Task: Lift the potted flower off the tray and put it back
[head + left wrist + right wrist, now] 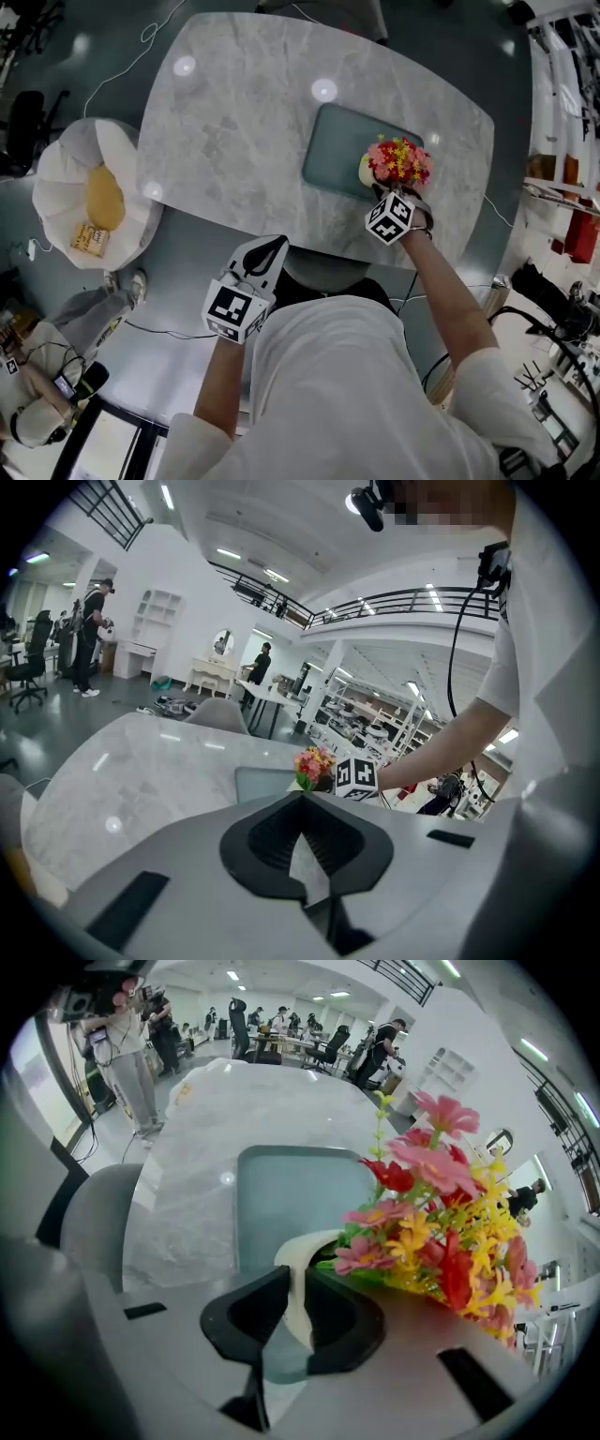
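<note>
Setting: an open hall with a dark polished floor; a pale grey marble-patterned table with rounded corners (234, 141) fills the middle of the head view.
Task item: a cream pot of red, pink and yellow flowers (398, 161), upright.
Position of item: over the near right corner of a grey-green rectangular tray (342, 141); it cannot be told whether the base rests on the tray or hangs just clear of it.
Tray: lies flat on the right half of the table, otherwise bare.
Right hand-held gripper (298, 1281): points steeply down at the pot from the near side. Its two black jaws are clamped on the pot's cream rim wall, one jaw outside the pot and one inside, with the blooms spreading to the right of the jaws.
Right marker cube (389, 217): sits just near of the flowers.
Left hand-held gripper (302, 797): jaws together at the tips, nothing between them. It is held off the near edge of the table, well apart from the tray, aimed across the table toward the flowers.
Left marker cube (234, 312): in front of the operator's white shirt.
Seating: a grey chair (323, 272) is tucked at the near table edge between the two arms.
Surroundings: a white petal-shaped seat with a yellow cushion (105, 197) stands on the floor to the left of the table.
</note>
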A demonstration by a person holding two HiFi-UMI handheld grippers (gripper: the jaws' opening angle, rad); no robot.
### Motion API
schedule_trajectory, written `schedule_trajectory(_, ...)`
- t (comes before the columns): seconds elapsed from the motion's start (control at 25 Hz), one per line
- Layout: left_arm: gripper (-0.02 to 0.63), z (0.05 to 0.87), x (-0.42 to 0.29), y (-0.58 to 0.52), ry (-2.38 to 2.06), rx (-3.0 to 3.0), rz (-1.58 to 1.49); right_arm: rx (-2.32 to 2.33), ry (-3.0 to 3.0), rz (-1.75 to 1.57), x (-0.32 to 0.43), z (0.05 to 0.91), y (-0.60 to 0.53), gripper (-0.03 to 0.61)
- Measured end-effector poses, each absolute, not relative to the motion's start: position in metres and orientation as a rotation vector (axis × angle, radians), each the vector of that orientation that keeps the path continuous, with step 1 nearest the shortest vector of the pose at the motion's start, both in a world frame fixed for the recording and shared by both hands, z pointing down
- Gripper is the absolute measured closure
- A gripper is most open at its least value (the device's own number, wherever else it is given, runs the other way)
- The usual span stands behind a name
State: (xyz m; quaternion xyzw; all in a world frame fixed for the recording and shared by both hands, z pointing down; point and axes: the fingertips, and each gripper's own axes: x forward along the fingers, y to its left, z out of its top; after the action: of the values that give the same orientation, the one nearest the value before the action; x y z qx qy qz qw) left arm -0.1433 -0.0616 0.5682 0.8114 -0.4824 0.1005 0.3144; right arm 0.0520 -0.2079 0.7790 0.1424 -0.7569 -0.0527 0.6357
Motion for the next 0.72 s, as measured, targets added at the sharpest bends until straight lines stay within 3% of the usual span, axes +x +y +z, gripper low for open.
schedule_trajectory(0.72,0.611,0.525,-0.077,-0.044,-1.452,2.113,0.214,0.135,-1.795,-0.332,0.101,0.719,-0.191,0.517)
